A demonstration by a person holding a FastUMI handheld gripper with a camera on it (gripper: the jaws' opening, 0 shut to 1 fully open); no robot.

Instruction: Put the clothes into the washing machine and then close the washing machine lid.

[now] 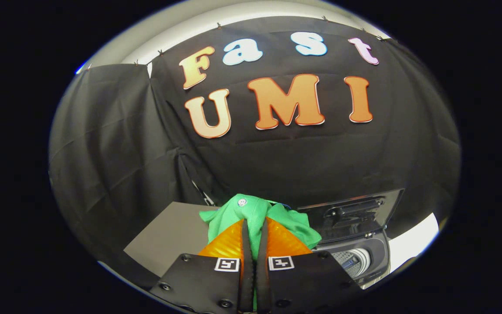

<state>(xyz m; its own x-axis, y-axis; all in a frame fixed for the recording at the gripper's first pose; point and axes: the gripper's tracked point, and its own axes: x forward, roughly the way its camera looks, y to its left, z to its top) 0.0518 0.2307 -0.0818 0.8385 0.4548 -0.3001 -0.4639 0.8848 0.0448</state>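
Observation:
A green garment [251, 213] with a small white button bunches up between and above my fingers. My gripper [254, 226] is shut on it, both fingers pressing the cloth, which also hangs down between them. To the right and lower stands the washing machine [381, 248], its dark lid [351, 213] raised upright behind the opening. The drum opening [355, 261] shows pale ribbed metal, right of my fingers.
A grey tabletop [168, 240] lies to the left of the fingers. Black cloth walls close in behind and at the left. A white surface [416, 240] runs past the machine's right side.

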